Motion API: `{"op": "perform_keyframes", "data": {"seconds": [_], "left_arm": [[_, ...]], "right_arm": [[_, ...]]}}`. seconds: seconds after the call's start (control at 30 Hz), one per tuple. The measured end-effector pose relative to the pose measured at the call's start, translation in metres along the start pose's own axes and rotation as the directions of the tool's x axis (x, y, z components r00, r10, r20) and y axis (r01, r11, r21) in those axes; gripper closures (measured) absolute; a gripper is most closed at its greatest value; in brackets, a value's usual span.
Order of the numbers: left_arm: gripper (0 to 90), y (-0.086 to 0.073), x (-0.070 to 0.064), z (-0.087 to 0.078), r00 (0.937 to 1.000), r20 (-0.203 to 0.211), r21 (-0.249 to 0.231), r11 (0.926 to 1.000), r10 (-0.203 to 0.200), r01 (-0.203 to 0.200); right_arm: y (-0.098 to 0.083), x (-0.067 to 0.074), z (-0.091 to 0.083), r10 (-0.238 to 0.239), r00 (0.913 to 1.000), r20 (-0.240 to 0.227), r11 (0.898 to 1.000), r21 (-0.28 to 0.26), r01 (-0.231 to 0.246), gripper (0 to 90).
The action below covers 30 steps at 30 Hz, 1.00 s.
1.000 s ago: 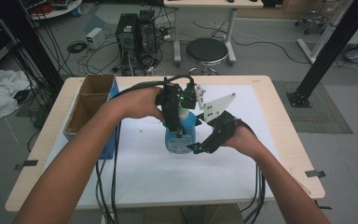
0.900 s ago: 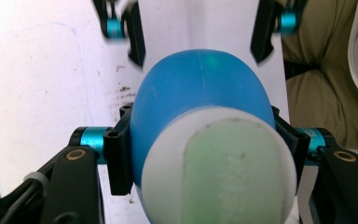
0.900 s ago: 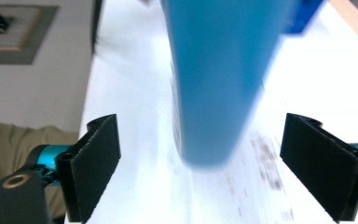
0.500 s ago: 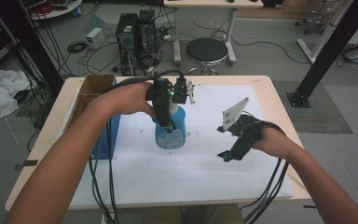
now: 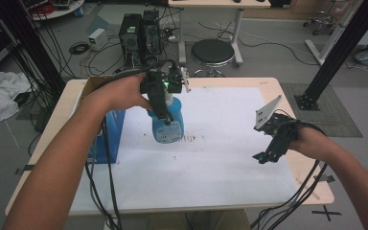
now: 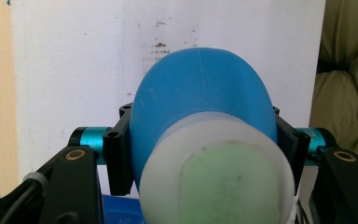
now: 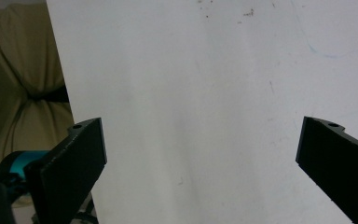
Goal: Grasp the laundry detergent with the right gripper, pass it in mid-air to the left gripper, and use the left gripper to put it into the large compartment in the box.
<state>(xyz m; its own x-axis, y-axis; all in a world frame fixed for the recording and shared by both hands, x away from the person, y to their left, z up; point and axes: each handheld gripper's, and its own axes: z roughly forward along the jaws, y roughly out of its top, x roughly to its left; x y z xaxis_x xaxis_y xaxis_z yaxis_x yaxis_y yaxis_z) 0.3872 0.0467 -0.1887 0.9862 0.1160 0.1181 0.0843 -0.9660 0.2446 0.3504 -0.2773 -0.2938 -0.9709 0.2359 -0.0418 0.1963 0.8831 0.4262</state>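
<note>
At the near right of the table [image 5: 287, 189], your right gripper [image 5: 263, 156] hangs over the white sheet [image 5: 211, 163], its jaws having just been opening and now spread wide with nothing between them; its own view shows bare paper [image 7: 205, 93] in the gap. Farther in and to the left, your left gripper [image 5: 163, 115] clamps the blue bottle [image 5: 167, 125] just below its cap, the long axis roughly upright, base down toward the sheet. The left gripper view looks straight down that axis onto the white cap [image 6: 214, 172], hiding the label. At the far left edge stands a blue box [image 5: 106, 139].
</note>
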Motion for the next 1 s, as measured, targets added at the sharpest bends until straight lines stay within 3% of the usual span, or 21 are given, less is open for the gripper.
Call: {"op": "perform_keyframes", "data": {"seconds": [0.3,0.37,0.5,0.57,0.7,0.73,0.77,0.9,1.0], "left_arm": [[37.7,-0.009,0.008,-0.024,0.9937,-0.045,0.017,0.9945,-0.103,0.103],[37.7,-0.013,0.01,-0.032,0.9899,-0.053,0.02,0.991,-0.131,0.133],[37.7,-0.022,0.014,-0.047,0.9811,-0.063,0.006,0.983,-0.183,0.183],[37.7,-0.027,0.015,-0.054,0.9763,-0.07,-0.006,0.9788,-0.205,0.205],[37.7,-0.039,0.019,-0.071,0.9644,-0.079,-0.006,0.9675,-0.252,0.253],[37.7,-0.039,0.019,-0.071,0.9644,-0.079,-0.006,0.9675,-0.252,0.253],[37.7,-0.045,0.02,-0.079,0.9582,-0.085,-0.011,0.9619,-0.273,0.273],[37.7,-0.057,0.021,-0.091,0.9463,-0.1,-0.012,0.9514,-0.307,0.308],[37.7,-0.07,0.021,-0.104,0.9339,-0.114,-0.025,0.9408,-0.339,0.338]], "right_arm": [[-0.014,-0.008,-0.01,0.07,0.9973,0.024,0.995,0.067,-0.071,0.8],[-0.016,-0.012,-0.014,0.098,0.9952,-0.005,0.993,0.071,-0.097,1.0],[-0.017,-0.013,-0.017,0.078,0.997,-0.001,0.994,0.08,-0.077,0.9],[-0.016,-0.013,-0.018,0.068,0.9963,0.052,0.993,0.091,-0.072,1.0],[-0.016,-0.013,-0.018,0.055,0.9979,0.035,0.994,0.095,-0.059,1.0],[-0.016,-0.013,-0.018,0.055,0.9979,0.035,0.994,0.095,-0.059,1.0],[-0.015,-0.013,-0.018,0.056,0.9978,0.035,0.993,0.104,-0.059,1.0],[-0.014,-0.014,-0.02,0.044,0.9986,0.031,0.994,0.099,-0.047,1.0],[-0.015,-0.014,-0.021,0.039,0.999,0.023,0.995,0.096,-0.041,1.0]]}}
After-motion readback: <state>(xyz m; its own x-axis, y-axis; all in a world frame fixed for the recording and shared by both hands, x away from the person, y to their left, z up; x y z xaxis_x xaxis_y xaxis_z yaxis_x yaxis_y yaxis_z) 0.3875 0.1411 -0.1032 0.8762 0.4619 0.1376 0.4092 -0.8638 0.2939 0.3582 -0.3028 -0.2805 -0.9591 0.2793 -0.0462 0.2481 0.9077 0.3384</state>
